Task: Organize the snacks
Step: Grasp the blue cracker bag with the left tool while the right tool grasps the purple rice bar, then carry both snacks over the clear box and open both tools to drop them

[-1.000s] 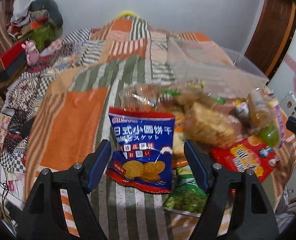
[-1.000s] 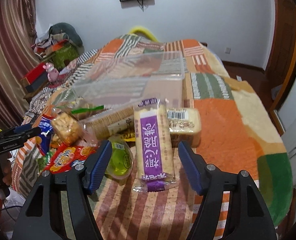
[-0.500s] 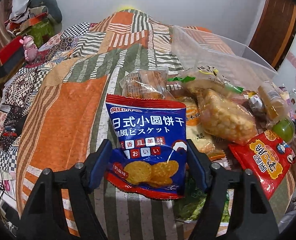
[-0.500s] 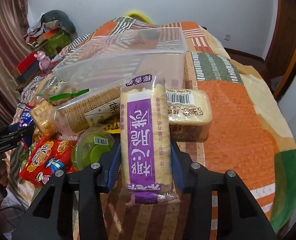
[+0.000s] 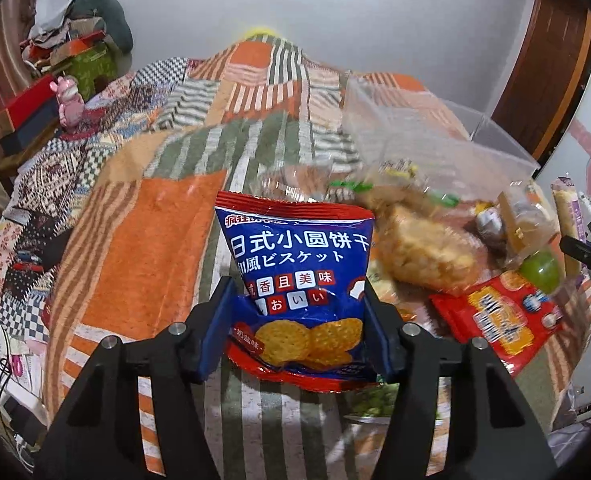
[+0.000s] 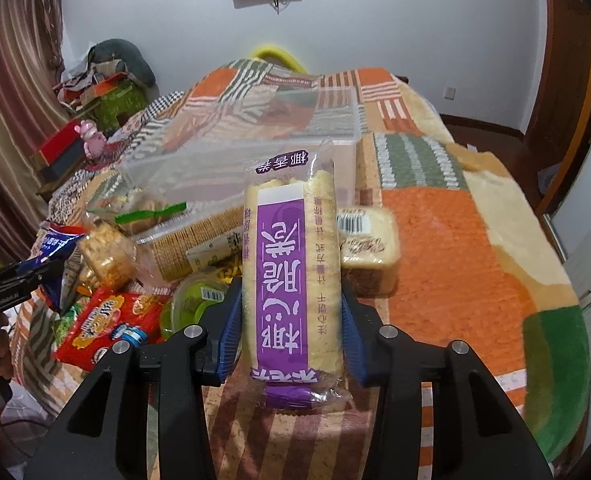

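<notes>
From the left wrist, the left claw has just been closing and now pinches the blue biscuit bag, held above the patchwork bed cover.

From the right wrist, the right claw clamps the purple wafer pack upright, in front of the clear plastic bin and beside the snack pile.

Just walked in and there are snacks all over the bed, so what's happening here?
A person is sorting snacks with a hand-held gripper in each hand. The left hand-held gripper has just closed on a blue biscuit bag. The right hand-held gripper is clamped on a long purple-labelled cracker pack. Other snacks lie piled on the patchwork blanket in front of a clear plastic bin, which looks empty.
</notes>
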Demonstrator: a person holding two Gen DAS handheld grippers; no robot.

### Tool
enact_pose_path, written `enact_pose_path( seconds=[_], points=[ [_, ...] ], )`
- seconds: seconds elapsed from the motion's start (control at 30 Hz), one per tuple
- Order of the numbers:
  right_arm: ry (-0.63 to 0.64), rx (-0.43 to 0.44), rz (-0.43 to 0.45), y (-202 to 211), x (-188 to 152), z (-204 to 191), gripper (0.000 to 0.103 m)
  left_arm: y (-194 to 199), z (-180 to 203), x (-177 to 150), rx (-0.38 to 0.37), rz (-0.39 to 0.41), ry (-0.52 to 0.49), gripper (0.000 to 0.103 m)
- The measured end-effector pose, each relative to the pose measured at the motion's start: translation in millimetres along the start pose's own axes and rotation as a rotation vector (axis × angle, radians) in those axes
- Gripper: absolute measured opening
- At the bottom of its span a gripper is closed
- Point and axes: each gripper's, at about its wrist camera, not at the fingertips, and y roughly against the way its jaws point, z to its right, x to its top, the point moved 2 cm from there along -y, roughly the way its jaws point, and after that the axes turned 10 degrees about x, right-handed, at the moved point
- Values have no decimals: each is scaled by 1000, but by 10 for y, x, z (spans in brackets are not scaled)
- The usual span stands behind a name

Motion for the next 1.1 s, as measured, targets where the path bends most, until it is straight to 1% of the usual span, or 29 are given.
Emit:
enact_pose_path(
  seconds=[0.13,0.3,0.4,0.5,0.83,0.93,1.1],
  points=[
    [23,-3,33,86,91,-52,40,186,61,154,-19,49,-2,58],
    [46,1,94,163,284,-101,41,416,250,433,-53,135,-20,58],
    [61,2,130,178,417,-117,40,501,404,590,-77,178,-30,58],
    [79,-7,156,166,513,-177,41,544,533,734,-95,204,-36,59],
    [77,-15,204,-11,860,-114,41,409,957,1229,-134,245,-67,59],
    [69,-12,208,-91,949,-79,41,280,1071,1353,-142,238,-83,59],
    [68,-6,186,-273,1063,-29,41,32,1205,1516,-135,210,-100,59]
  ],
)
